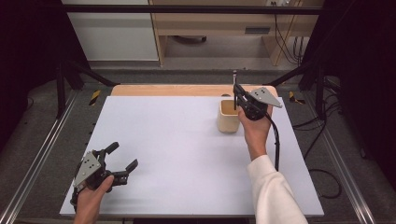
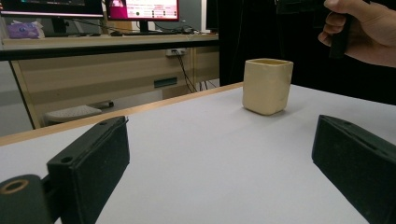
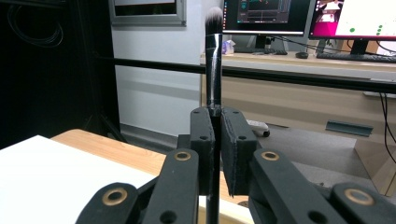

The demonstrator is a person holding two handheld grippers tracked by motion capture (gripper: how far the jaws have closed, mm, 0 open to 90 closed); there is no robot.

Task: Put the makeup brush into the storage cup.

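A slim black makeup brush [image 3: 214, 60] stands upright between the pads of my right gripper [image 3: 217, 140], bristles up, its handle running down past the jaws. In the high view my right gripper [image 1: 237, 95] holds the brush [image 1: 235, 83] just right of and above a cream square cup [image 1: 228, 116] at the table's far right. That cup [image 2: 266, 85] also stands ahead in the left gripper view. My left gripper [image 1: 122, 157] rests at the near left of the white table top [image 1: 173, 149], jaws wide apart, nothing between its pads [image 2: 91, 163].
A wooden strip [image 1: 187, 89] edges the table's far side. Black frame bars and cables flank the table. Desks with monitors [image 3: 355, 18] stand beyond. The hand with the right gripper [image 2: 359, 30] hangs above the cup.
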